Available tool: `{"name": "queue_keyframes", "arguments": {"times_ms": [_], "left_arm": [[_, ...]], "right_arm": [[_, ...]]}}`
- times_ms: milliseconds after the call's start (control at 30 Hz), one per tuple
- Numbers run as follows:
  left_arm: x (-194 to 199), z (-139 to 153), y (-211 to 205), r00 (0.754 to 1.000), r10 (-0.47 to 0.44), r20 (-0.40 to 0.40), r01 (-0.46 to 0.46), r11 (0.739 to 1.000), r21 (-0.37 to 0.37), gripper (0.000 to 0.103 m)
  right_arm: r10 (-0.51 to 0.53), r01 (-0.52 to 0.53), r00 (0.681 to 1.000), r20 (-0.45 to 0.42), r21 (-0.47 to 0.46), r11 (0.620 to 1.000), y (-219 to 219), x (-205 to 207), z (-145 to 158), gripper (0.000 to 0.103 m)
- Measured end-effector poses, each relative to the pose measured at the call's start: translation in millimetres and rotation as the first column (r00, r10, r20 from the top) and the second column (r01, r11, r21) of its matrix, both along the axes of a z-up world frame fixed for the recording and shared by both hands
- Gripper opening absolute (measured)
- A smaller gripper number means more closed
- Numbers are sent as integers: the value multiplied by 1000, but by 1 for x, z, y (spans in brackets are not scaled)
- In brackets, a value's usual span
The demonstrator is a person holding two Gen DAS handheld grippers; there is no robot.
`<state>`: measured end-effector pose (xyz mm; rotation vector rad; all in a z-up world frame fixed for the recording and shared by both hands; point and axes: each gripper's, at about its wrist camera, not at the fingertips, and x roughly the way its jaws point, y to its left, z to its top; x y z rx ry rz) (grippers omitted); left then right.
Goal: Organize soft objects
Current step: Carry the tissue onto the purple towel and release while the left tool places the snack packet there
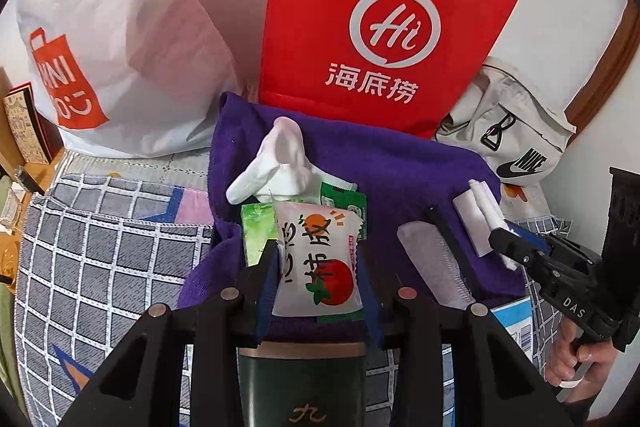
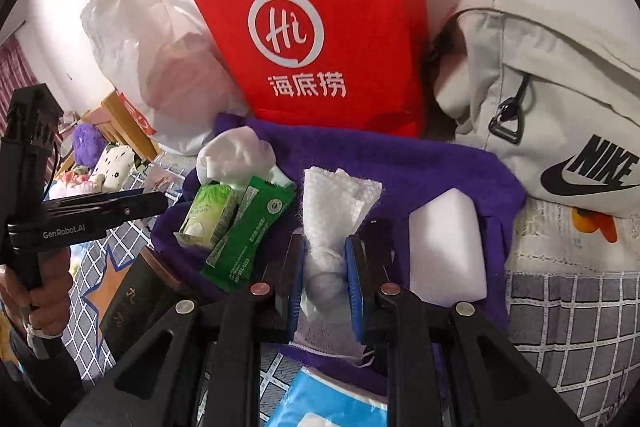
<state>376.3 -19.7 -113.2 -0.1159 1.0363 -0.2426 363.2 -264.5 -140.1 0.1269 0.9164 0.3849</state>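
Left wrist view: my left gripper (image 1: pixel 317 255) is clenching a white snack packet printed with tomatoes (image 1: pixel 316 263) over the purple towel (image 1: pixel 400 167), at 6 o'clock from the red paper bag (image 1: pixel 380 23).

Right wrist view: my right gripper (image 2: pixel 325 263) is grasping a rolled white cloth (image 2: pixel 330 223), with a white foam block (image 2: pixel 448 247) at its 3 o'clock.

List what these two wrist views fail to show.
- Dark green box: left wrist view, cut by the bottom edge and the gripper's frame.
- Blue packet: right wrist view, its label cut by the bottom edge.
- Red bag: both views, contents hidden by its walls.
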Motion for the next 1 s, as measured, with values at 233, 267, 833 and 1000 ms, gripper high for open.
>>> {"name": "queue_keyframes", "arguments": {"times_ms": [233,267,833,1000], "left_arm": [[10,-11,-7,1000,-15,-21,15,1000,0,37],[11,-14,-8,1000,-18,-25,18,1000,2,37],[28,-42,-28,995,-54,-85,55,998,16,37],[30,-46,-31,994,-62,-92,64,998,15,37]], "right_arm": [[12,-13,999,-36,-23,1000,1,4,-15,21],[12,-13,999,-41,-22,1000,0,5,-16,21],[-3,-4,989,-148,-42,999,-6,16,-49,21],[-6,-1,986,-164,-46,999,-7,18,-52,21]]}}
